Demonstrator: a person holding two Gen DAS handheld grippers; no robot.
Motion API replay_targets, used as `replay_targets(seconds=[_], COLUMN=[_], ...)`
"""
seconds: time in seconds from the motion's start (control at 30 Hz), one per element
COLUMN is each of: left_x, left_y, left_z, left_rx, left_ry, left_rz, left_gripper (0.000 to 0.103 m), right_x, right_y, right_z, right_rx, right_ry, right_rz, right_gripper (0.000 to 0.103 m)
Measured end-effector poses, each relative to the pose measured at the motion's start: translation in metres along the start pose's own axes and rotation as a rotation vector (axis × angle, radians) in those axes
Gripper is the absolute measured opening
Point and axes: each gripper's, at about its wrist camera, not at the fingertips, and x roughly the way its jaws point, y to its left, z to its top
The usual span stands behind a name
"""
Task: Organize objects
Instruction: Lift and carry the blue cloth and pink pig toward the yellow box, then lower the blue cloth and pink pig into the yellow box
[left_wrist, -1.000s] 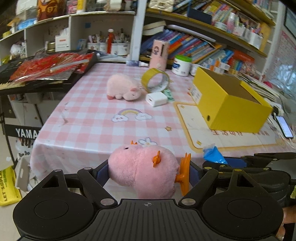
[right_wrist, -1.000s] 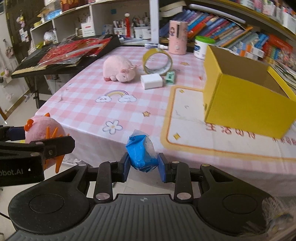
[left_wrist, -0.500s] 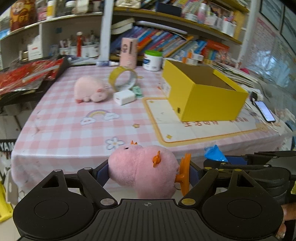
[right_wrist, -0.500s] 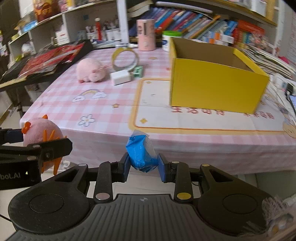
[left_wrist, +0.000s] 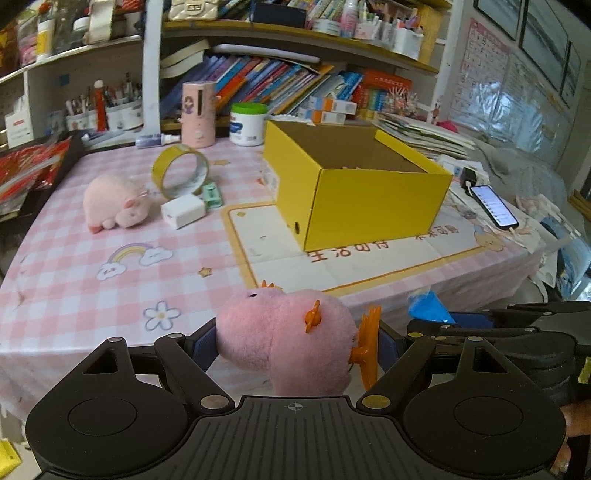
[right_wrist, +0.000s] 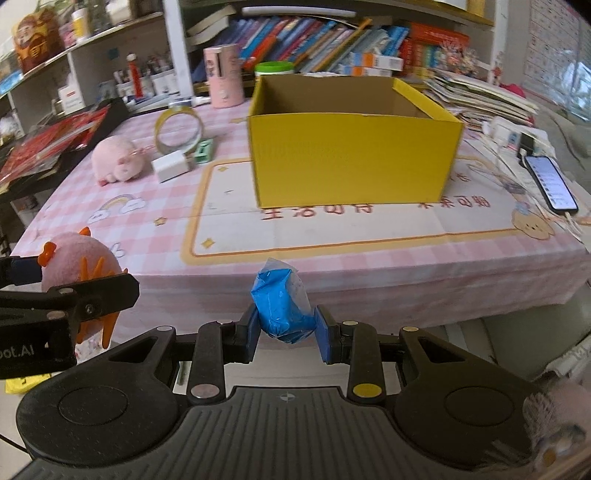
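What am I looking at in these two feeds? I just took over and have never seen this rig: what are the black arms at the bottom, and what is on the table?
Each picture comes from a fisheye camera on a hand-held two-finger gripper, looking forward along its fingers; a person carries both, there is no robot arm. In the left wrist view the left gripper is clamped on a pink plush toy with orange spikes. In the right wrist view the right gripper pinches a blue packet.

Ahead is a table with a pink checked cloth. On it stand an open yellow box, a pink pig plush, a white charger block, a tape roll standing on edge, a small green item and a phone.
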Motion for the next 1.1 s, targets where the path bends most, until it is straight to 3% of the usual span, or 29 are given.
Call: replay_targets(seconds=[0.57, 0.9, 1.1], left_x=[0.034, 0.057, 0.071], left_y=[-0.026, -0.052, -0.071], left_z=[0.034, 0.068, 0.097], left_rx=[0.015, 0.033, 0.059], left_ry=[-0.017, -0.084, -0.156], left_rz=[0.008, -0.026, -0.028], left_gripper=[0.083, 0.083, 0.083], right_x=[0.023, 0.036, 0.037], right_y=[-0.036, -0.077, -0.105], right_z=[0.032, 0.063, 0.093], right_rx=[0.003, 0.022, 0.027], right_ry=[0.009, -0.018, -0.088], right_rz=[0.003, 0.001, 0.0], right_gripper=[0.029, 0.029, 0.029])
